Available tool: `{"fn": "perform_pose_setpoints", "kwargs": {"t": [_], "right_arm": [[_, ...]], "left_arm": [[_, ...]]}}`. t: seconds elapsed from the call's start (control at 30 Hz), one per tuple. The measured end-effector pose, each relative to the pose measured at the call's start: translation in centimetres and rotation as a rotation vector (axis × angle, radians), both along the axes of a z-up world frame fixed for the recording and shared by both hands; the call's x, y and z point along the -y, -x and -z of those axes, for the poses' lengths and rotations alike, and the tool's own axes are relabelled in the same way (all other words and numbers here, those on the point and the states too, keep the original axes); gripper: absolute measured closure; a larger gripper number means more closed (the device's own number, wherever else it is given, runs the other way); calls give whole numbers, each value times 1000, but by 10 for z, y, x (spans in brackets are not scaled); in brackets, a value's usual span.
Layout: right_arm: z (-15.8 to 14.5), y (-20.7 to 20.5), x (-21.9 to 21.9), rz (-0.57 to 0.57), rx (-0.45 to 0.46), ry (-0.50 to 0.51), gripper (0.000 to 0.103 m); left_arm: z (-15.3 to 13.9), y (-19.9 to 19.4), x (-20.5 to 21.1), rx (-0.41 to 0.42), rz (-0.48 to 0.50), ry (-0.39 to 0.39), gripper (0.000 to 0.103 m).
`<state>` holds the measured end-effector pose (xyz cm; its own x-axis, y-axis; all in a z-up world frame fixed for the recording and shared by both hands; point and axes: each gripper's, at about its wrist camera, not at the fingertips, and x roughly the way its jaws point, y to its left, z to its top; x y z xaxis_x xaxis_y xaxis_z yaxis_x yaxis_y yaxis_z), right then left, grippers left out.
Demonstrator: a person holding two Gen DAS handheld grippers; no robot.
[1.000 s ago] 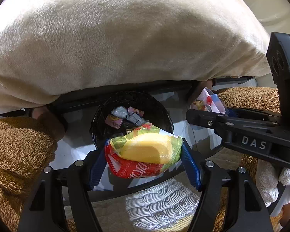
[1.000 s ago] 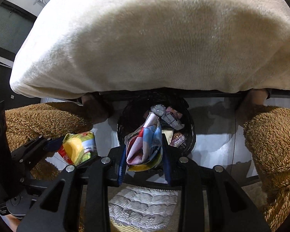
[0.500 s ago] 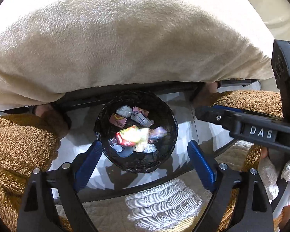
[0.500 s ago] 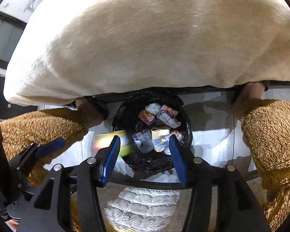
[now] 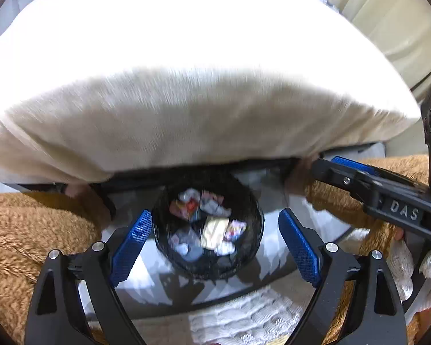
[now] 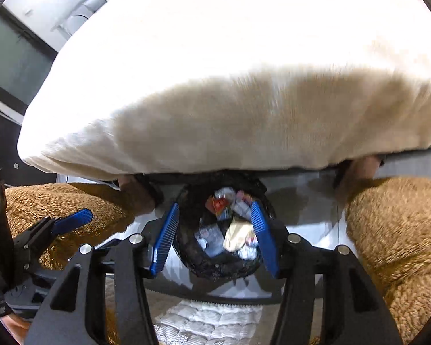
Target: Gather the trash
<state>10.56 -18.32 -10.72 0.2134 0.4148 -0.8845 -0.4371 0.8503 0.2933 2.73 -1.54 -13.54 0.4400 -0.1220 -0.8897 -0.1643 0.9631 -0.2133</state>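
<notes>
A black mesh bin (image 5: 254, 215) stands on the floor and holds several crumpled wrappers (image 5: 212, 231). My left gripper (image 5: 214, 215) hovers above it, open wide, with nothing between its blue pads (image 5: 132, 244). In the right wrist view the same bin (image 6: 186, 254) and its wrappers (image 6: 235, 235) show between the pads of my right gripper (image 6: 215, 210), which is open and holds nothing. Each gripper shows at the edge of the other's view: a right pad (image 5: 350, 165) and a left pad (image 6: 74, 220). Both views are motion-blurred.
A large cream cushion (image 5: 186, 100) overhangs the far side of the bin. Brown shaggy fabric (image 5: 28, 230) lies on both sides (image 6: 393, 230). White quilted cloth (image 5: 244, 316) is near the bottom. A white-gloved hand (image 5: 402, 261) holds the right gripper.
Both grippers opened and let go: the yellow-red bag and the pastel wrapper fell into the bin. Both grippers then rose, so the bin looks smaller.
</notes>
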Motion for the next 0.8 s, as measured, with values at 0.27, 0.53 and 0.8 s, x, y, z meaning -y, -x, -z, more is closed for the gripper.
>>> {"fn": "perform_pose_setpoints", "kwargs": {"t": [0.27,0.53,0.8], "right_arm": [[-39,16,9,-26,197,-109,28],[-69,24,19,-5,380,-176,27],[-90,15,20,-2,451,-183,12]], "left_arm": [[-42,12,-3,206,-23,-70,16],[-72,21,-2,362,-7,-108,15],[-88,29,2,453,1,-140,7]]}}
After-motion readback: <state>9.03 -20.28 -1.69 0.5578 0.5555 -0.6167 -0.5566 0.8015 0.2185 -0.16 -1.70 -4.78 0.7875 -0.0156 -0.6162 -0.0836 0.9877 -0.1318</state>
